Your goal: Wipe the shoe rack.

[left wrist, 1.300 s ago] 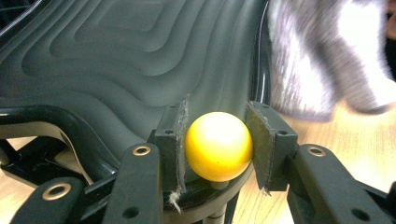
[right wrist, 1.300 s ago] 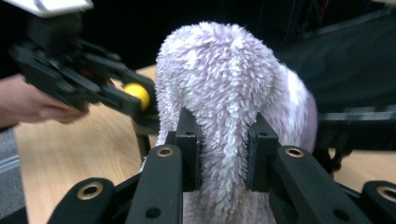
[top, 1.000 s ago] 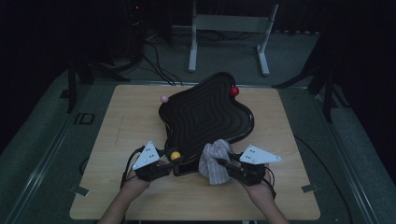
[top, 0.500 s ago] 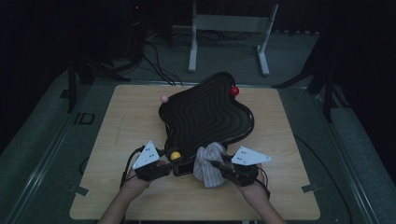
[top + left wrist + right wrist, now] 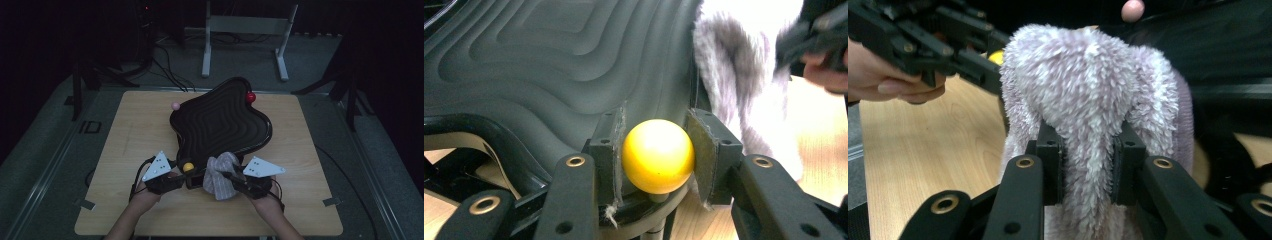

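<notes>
A black wavy tray [image 5: 220,122] with stepped ridges lies on the wooden table [image 5: 125,130]. At its near rim stands a yellow ball knob [image 5: 188,167] [image 5: 658,156], and my left gripper [image 5: 181,172] [image 5: 656,160] is shut on it, one pad on each side. My right gripper [image 5: 226,176] [image 5: 1087,165] is shut on a fluffy pale lilac cloth [image 5: 219,175] [image 5: 1088,95], which hangs against the tray's near edge just right of the yellow knob. A red ball knob [image 5: 250,97] and a pink ball knob [image 5: 175,106] [image 5: 1133,9] stand on the tray's far rim.
Bare wood [image 5: 305,200] lies to the right of the right hand, and more of it left of the tray. Beyond the table, a white frame [image 5: 245,30] and several cables [image 5: 165,65] rest on the dark floor.
My right gripper has moved left and a little down with the cloth, closer to the yellow knob. The left gripper has stayed on the knob.
</notes>
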Tool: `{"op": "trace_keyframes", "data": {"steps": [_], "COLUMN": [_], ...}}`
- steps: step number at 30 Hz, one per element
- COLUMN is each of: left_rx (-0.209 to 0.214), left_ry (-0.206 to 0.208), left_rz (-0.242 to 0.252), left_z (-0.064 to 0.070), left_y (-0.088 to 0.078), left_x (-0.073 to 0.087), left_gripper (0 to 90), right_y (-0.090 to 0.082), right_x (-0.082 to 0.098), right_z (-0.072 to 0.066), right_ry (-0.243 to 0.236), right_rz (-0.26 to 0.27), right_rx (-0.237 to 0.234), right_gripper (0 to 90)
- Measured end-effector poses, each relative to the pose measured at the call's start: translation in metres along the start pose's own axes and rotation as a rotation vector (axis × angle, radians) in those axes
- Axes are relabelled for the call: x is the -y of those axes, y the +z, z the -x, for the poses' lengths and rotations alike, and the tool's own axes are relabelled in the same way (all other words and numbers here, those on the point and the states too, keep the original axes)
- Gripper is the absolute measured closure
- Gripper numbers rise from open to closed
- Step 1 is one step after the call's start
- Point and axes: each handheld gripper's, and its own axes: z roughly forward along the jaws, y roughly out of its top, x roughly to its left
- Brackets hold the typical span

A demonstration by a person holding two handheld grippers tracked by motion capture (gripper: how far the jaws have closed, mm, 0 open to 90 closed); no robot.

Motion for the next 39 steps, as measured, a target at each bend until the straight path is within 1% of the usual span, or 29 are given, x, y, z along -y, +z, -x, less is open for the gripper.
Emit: {"op": "trace_keyframes", "data": {"steps": [1,2,4,5,6,8,9,10,12,13,14,15,17,21,24,26,28,30,31,32,33,35,37,38,39], "left_rx": [0.0,0.001,0.0,0.0,-0.001,0.002,0.002,0.001,0.001,0.002,0.002,0.002,0.001,0.0,0.003,0.005,0.005,0.005,0.005,0.004,0.004,0.006,0.007,0.008,0.008], "left_ry": [-0.001,-0.002,-0.001,-0.001,-0.001,-0.001,-0.001,0.0,-0.001,-0.003,-0.005,-0.006,-0.005,-0.003,-0.004,-0.005,-0.004,-0.001,0.0,0.0,0.0,-0.001,-0.002,-0.002,-0.001], "left_rz": [0.0,0.002,0.001,0.001,0.0,0.001,0.0,0.0,-0.001,0.001,0.002,0.002,-0.001,0.001,0.001,0.002,0.001,0.0,0.0,-0.001,-0.002,0.0,0.001,0.0,-0.001], "left_z": [0.0,0.0,0.0,0.0,0.0,0.0,0.0,0.0,0.0,0.0,0.0,0.0,0.0,0.0,0.0,0.0,-0.001,0.0,0.0,0.0,0.0,0.0,-0.001,-0.001,0.0], "left_y": [0.0,0.0,0.0,0.0,0.0,0.0,0.0,0.0,0.0,0.0,0.0,0.0,0.0,0.0,0.0,0.0,0.0,0.0,0.0,0.0,0.0,0.0,0.0,0.0,0.0], "left_x": [0.0,0.0,0.0,0.0,0.0,0.0,0.0,0.0,0.0,0.0,0.0,0.0,0.0,0.0,0.0,0.0,0.0,0.0,0.0,0.0,0.0,0.0,0.0,0.0,0.0], "left_gripper": [60.2,60.2,60.2,60.2,60.2,60.3,60.2,60.2,60.3,60.3,60.2,60.2,60.2,60.2,60.2,60.2,60.2,60.2,60.2,60.2,60.2,60.3,60.2,60.2,60.2], "right_y": [0.004,0.004,0.007,0.007,0.005,0.001,0.001,0.006,0.012,0.012,0.014,0.014,0.016,0.017,0.012,0.005,-0.004,-0.008,-0.006,-0.006,-0.004,-0.003,-0.007,-0.011,-0.016], "right_x": [0.004,0.004,0.004,0.002,-0.002,-0.009,-0.01,-0.006,0.001,0.001,0.005,0.005,0.005,0.007,0.005,0.001,-0.005,-0.007,0.0,0.0,0.005,0.011,0.01,0.006,0.002], "right_z": [-0.003,-0.003,-0.007,-0.01,-0.011,-0.01,-0.01,-0.01,-0.011,-0.011,-0.013,-0.013,-0.017,-0.017,-0.015,-0.013,-0.011,-0.006,0.002,0.002,0.005,0.007,0.007,0.007,0.007], "right_ry": [0.005,0.005,-0.009,-0.013,-0.015,-0.01,-0.007,-0.007,-0.011,-0.011,-0.012,-0.012,-0.028,-0.033,-0.028,-0.019,-0.03,-0.043,-0.008,-0.008,0.009,0.021,0.022,0.016,0.015], "right_rz": [-0.016,-0.016,-0.04,-0.039,-0.03,0.007,0.018,0.019,0.007,0.007,-0.008,-0.008,-0.035,-0.045,-0.045,-0.026,0.0,0.012,0.003,0.003,-0.004,-0.025,-0.027,-0.018,0.001], "right_rx": [-0.014,-0.014,-0.027,-0.027,-0.028,-0.014,-0.01,-0.012,-0.03,-0.03,-0.038,-0.038,-0.044,-0.049,-0.041,-0.028,-0.001,0.031,0.02,0.02,0.012,0.016,0.023,0.028,0.033], "right_gripper": [72.1,72.1,72.1,72.1,72.1,72.0,72.1,72.3,72.3,72.3,72.2,72.2,72.2,72.2,72.2,72.2,72.2,72.2,72.2,72.2,72.2,72.1,72.1,72.1,72.1]}}
